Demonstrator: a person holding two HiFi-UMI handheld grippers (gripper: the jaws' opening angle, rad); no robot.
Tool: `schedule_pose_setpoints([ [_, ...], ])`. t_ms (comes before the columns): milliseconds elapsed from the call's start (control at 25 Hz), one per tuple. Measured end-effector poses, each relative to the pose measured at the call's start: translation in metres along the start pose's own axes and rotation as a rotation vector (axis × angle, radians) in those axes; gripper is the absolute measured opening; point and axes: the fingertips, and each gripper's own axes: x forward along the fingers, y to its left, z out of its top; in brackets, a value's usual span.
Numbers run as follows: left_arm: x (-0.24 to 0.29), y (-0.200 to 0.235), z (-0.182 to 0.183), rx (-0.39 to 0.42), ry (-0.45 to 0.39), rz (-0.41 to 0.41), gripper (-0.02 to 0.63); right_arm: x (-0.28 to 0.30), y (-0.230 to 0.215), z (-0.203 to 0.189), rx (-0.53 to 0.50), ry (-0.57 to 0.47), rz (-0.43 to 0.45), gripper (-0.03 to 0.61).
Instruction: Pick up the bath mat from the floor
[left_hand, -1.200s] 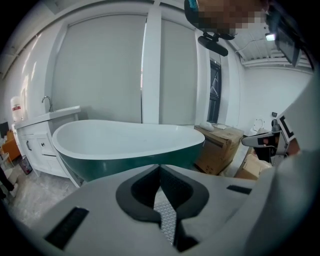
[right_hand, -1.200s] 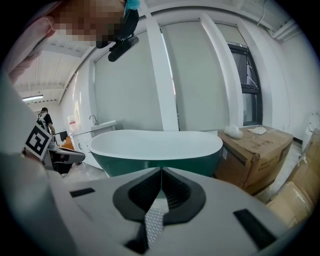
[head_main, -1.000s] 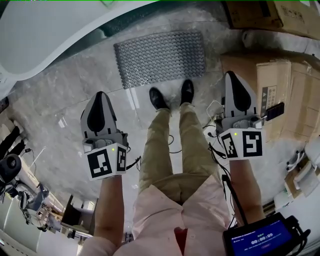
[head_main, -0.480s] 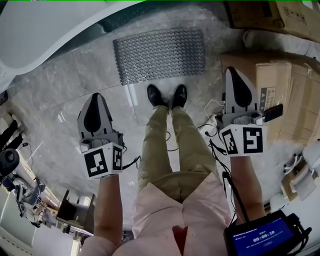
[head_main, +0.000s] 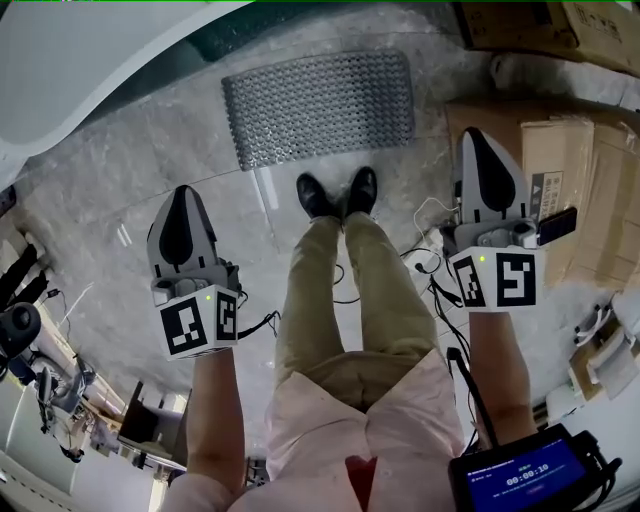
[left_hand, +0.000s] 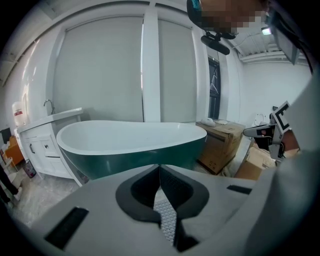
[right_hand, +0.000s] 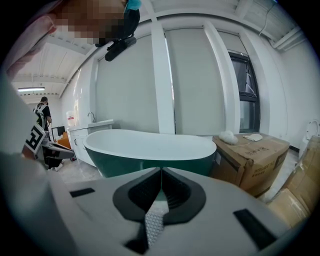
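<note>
Grey marbled floor (head_main: 120, 200) fills a bathroom where a person stands in black shoes (head_main: 338, 192), a gripper in each hand. The grey, bumpy mat (head_main: 318, 105) lies flat on the floor just ahead of the shoes, between them and the tub (head_main: 90, 60). Nothing touches it.

The left gripper (head_main: 183, 192) hangs beside the left leg and the right gripper (head_main: 473, 135) beside the right, both pointing toward the mat and well apart from it. The left fingers (left_hand: 172, 187) are pressed together with nothing between them; the right fingers (right_hand: 175, 192) are likewise together on nothing.

The tub is white within and dark green outside. Only part of its bowl shows, so its contents cannot be told.

Cardboard boxes (head_main: 560, 180) stand at the person's right, flaps shut. One box (right_hand: 250, 155), seen from the right gripper view beside the tub's end, carries a white wad (right_hand: 227, 137) and a flat white piece on its lid. A screen (head_main: 525, 475) glows blue at the person's right hip.
</note>
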Motion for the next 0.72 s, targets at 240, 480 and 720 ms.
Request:
schedule_pose_setpoints([
  [240, 0.016, 0.003, -0.037, 0.004, 0.02, -0.015, 0.026, 0.001, -0.01, -0.039, -0.001, 0.019, -0.028, 0.018],
  [480, 0.03, 0.011, -0.073, 0.007, 0.05, -0.005, 0.027, 0.008, -0.017, -0.082, 0.008, 0.044, -0.039, 0.018],
  [720, 0.047, 0.01, -0.1, -0.004, 0.058, -0.008, 0.028, 0.018, -0.028, -0.118, 0.018, 0.063, -0.039, 0.018],
])
